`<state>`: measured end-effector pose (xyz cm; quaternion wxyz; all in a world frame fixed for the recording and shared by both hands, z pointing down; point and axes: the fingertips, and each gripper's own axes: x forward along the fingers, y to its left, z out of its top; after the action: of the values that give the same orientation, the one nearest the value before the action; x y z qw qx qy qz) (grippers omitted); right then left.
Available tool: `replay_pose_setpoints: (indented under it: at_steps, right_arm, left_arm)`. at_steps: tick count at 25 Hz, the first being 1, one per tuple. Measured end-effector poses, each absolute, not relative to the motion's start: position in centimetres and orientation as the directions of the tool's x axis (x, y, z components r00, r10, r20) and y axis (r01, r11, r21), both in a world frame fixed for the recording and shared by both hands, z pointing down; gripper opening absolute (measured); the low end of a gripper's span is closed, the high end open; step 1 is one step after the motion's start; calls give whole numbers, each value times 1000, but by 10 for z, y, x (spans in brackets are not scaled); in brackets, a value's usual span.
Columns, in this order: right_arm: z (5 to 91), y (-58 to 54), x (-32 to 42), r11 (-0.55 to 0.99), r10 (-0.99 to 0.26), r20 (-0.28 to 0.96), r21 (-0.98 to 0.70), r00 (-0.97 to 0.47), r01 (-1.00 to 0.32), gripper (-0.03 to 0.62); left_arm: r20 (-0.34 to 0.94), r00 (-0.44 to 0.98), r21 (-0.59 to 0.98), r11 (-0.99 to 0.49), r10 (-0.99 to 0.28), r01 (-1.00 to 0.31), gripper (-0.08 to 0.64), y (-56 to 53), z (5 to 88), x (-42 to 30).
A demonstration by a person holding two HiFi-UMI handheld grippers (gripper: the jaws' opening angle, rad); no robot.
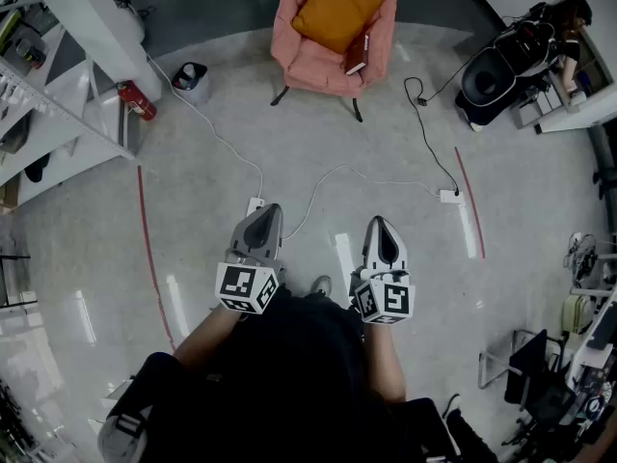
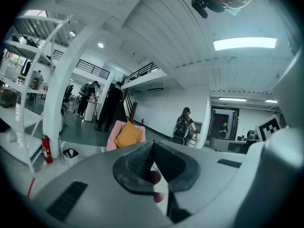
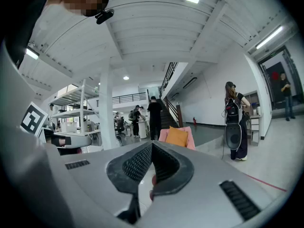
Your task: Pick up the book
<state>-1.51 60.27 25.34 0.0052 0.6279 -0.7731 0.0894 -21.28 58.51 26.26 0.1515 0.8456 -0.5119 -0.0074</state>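
your left tool (image 1: 267,212) and right tool (image 1: 383,224) both have their jaws pressed together, gripping nothing. the dark red rectangular book (image 1: 357,54) leans on the pink upholstered armchair (image 1: 287,27), beside its orange square cushion (image 1: 337,8), well ahead of both tools across the glossy grey floor (image 1: 289,152).

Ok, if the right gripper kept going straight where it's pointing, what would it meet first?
Probably the pink armchair with the orange cushion: it sits right over the right gripper's closed tips, with only floor between. It is well ahead, so depth is uncertain.
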Motion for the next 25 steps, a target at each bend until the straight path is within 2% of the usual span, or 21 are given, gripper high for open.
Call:
replay_pose_setpoints:
  at_steps: [16, 25]
  right_arm:
    - [260, 601, -53, 150, -979, 115, -163, -170, -975, 2]
    - [259, 583, -58, 157, -978, 111, -159, -176, -975, 2]
  left_arm:
    - [131, 510, 247, -470, -850, -847, 3, 578, 266, -248]
    - [148, 507, 255, -463, -849, -849, 3, 559, 274, -246]
